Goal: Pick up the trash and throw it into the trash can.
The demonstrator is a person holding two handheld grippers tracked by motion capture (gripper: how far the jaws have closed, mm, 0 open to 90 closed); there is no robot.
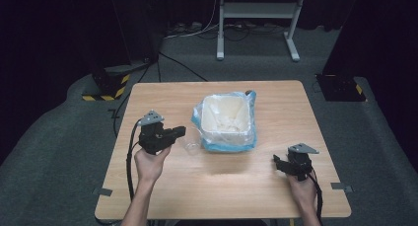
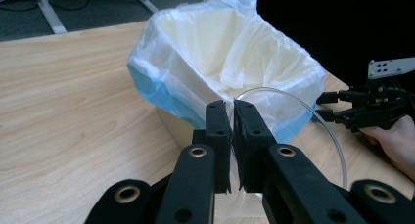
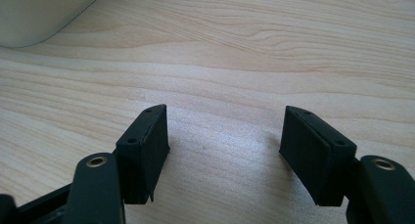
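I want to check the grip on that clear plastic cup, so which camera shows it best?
The left gripper view: the clear cup's rim arcs right at the left claw, shut on its wall, before the lined bin. In the high view the cup is a faint small shape beside the bin. The right gripper view faces bare table.

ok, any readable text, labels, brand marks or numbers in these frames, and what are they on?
None readable.
Bin and its liner bag: no print seen.
Clear plastic cup held in the left gripper: no marking.
Right gripper, open over the table: no lettering on the jaws.
Yellow-black hazard stripes on a floor base: a pattern, no words.
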